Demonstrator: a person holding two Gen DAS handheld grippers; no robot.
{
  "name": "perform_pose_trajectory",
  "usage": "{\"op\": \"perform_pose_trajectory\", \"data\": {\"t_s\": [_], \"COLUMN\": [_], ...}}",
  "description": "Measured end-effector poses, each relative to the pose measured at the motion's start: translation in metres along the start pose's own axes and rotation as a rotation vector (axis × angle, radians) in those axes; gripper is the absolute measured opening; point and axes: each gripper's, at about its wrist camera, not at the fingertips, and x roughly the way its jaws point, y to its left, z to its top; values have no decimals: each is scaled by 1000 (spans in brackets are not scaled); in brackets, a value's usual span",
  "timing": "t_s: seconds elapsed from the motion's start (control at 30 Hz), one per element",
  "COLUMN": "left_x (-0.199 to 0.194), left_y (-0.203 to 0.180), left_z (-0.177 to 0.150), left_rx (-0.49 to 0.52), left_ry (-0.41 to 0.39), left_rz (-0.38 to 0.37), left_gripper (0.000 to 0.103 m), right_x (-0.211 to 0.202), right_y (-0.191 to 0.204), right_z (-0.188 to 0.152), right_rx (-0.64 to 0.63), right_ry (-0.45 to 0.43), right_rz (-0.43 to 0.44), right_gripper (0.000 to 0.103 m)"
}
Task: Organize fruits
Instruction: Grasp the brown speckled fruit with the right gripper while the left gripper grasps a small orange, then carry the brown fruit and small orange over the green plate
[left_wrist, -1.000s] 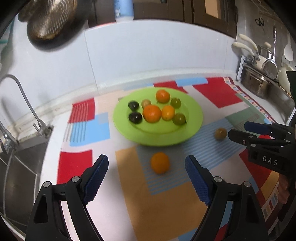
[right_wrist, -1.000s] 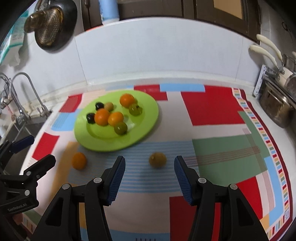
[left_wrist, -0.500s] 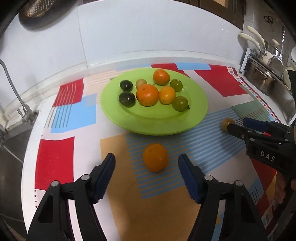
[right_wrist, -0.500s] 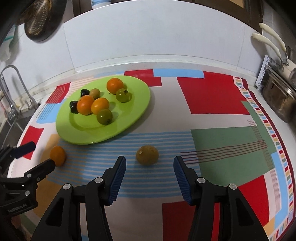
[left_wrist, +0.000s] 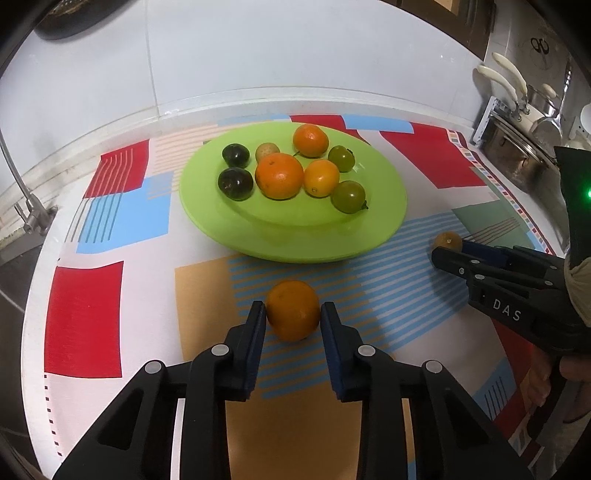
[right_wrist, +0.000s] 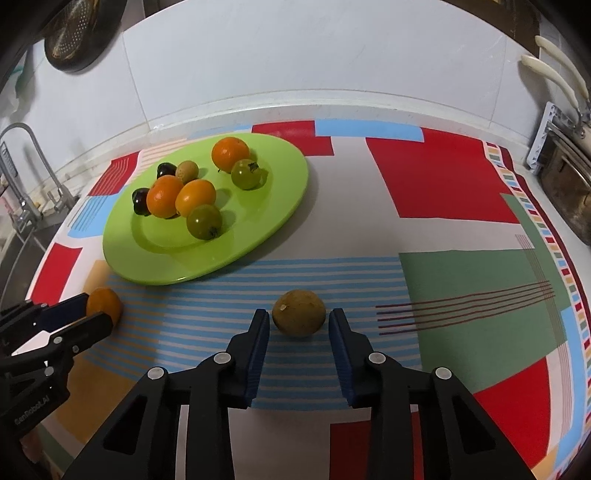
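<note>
An orange (left_wrist: 293, 309) is lying on the patterned cloth (left_wrist: 85, 317) just in front of the near rim of the green plate (left_wrist: 388, 221), and the left gripper (left_wrist: 293, 314) is straddling it. Its jaws are closing, with the fruit between them; the pads are sitting at the fruit's sides, the left one showing barely a sliver of gap, so contact looks just about made rather than firm.

Off to the right, well apart from the orange, a brownish-yellow fruit (right_wrist: 299, 312) is resting on the blue-striped patch. The right gripper (right_wrist: 299, 321) is framing it with its jaws drawn in to their tightest, yet a narrow gap is still showing on each side of the fruit, so I cannot tell whether the pads are truly gripping.

The step in hand appears to be a double pick-up of the two stray fruits. The next move likely calls for confirming both grips, lifting straight up, and carrying each fruit over the rim to a free patch of the plate, setting it down gently so nothing rolls.

The plate is already holding seven fruits clustered toward its far side: three orange ones, two green ones with stems, two dark ones and a small tan one. Its near half is bare.
</note>
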Motion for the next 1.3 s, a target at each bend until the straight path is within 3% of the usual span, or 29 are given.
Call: {"op": "perform_pose_trajectory", "data": {"t_s": [0.43, 1.3], "left_x": [-16, -97], "left_y": [-7, -22], "left_z": [2, 18], "left_rx": [24, 77], "left_ry": [-39, -236], "left_rz": [-10, -38], "left_gripper": [29, 29], "right_x": [-22, -110], "right_y": [12, 32], "right_z": [-3, 10], "right_rx": [-46, -72], "right_ry": [-54, -240], "right_rz": [42, 137], "right_gripper": [31, 31]}}
